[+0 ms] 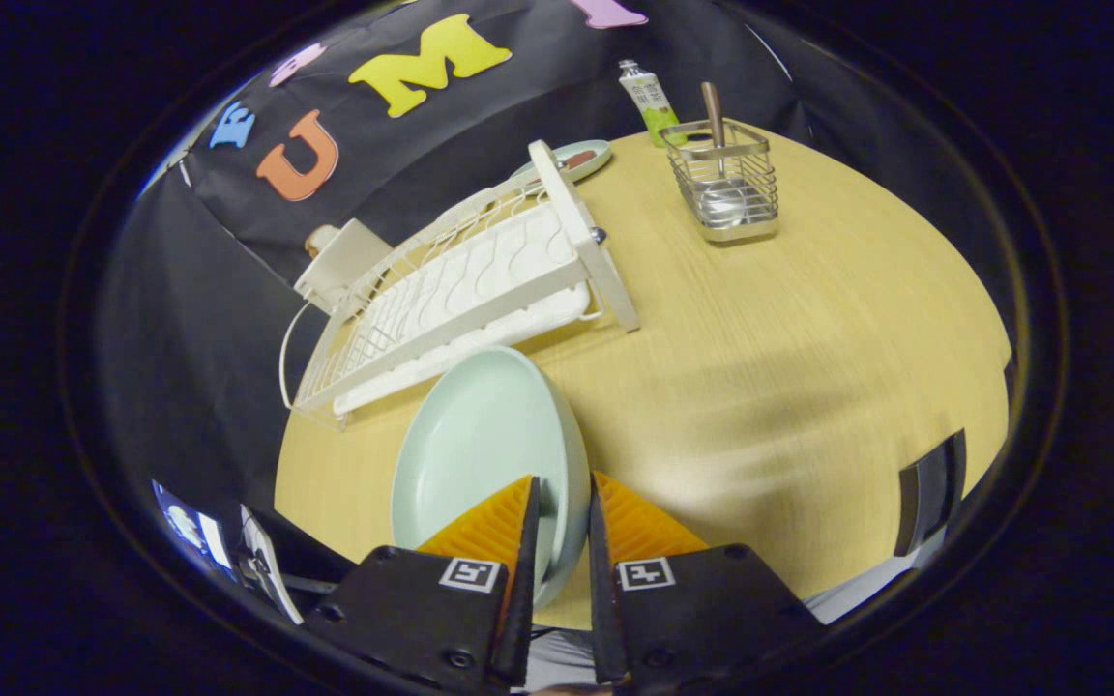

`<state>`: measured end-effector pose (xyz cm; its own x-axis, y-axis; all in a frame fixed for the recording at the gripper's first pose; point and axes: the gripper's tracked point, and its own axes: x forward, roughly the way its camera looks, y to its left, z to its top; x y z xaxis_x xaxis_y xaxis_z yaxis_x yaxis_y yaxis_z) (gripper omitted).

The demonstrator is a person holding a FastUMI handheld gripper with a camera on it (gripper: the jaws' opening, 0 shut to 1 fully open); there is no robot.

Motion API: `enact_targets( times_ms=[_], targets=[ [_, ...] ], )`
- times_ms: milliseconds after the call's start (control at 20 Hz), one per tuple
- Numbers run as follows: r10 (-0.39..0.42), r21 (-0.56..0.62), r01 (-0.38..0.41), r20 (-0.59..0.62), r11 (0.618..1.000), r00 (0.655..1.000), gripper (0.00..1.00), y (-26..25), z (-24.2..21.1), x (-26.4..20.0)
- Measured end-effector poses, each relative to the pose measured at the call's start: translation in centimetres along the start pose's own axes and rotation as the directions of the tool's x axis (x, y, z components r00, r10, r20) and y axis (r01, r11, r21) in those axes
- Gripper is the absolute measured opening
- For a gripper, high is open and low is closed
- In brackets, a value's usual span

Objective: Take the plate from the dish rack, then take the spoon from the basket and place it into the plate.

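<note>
Gripped at its rim between both fingers of the tongs [565, 503] is a round, pale mint-green, glossy plate [480, 445], tilted on edge above the light wooden desk [789, 387]. Just beyond stands the white wire dish rack [460, 290]; further off, a wooden-handled metal spoon [717, 155] stands in a steel wire basket [723, 184].

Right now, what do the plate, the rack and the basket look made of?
Plate, its rim clamped in the gripper: probably glazed ceramic or melamine; pale green, smooth, soft sheen. Rack: white coated wire with what looks like a moulded plastic tray, matte and ribbed. Basket: bare metal wire, shiny and silvery, holding a spoon with a metal bowl and a brown, likely wooden, handle.
</note>
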<state>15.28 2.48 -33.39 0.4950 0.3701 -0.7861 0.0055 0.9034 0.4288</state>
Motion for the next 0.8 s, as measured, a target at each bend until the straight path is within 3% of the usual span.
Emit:
enact_targets(
  times_ms=[250, 350, 500, 650, 800],
  targets=[
    [-0.032, -0.009, 0.033, 0.066, 0.999, 0.997, 0.31, -1.5, 1.3, -0.7],
    [-0.029, -0.010, 0.030, 0.113, 0.999, 0.993, 0.38, -2.0, 2.2, -1.3],
    [-0.064, -0.024, 0.070, 0.186, 0.997, 0.981, 0.68, -3.2, 3.9, -2.3],
    [-0.089, 0.000, 0.092, 0.221, 0.996, 0.971, 0.88, -4.6, 5.2, -2.8],
    [-0.109, 0.019, 0.108, 0.280, 0.994, 0.954, 0.90, -6.5, 7.4, -3.2]
  ],
)
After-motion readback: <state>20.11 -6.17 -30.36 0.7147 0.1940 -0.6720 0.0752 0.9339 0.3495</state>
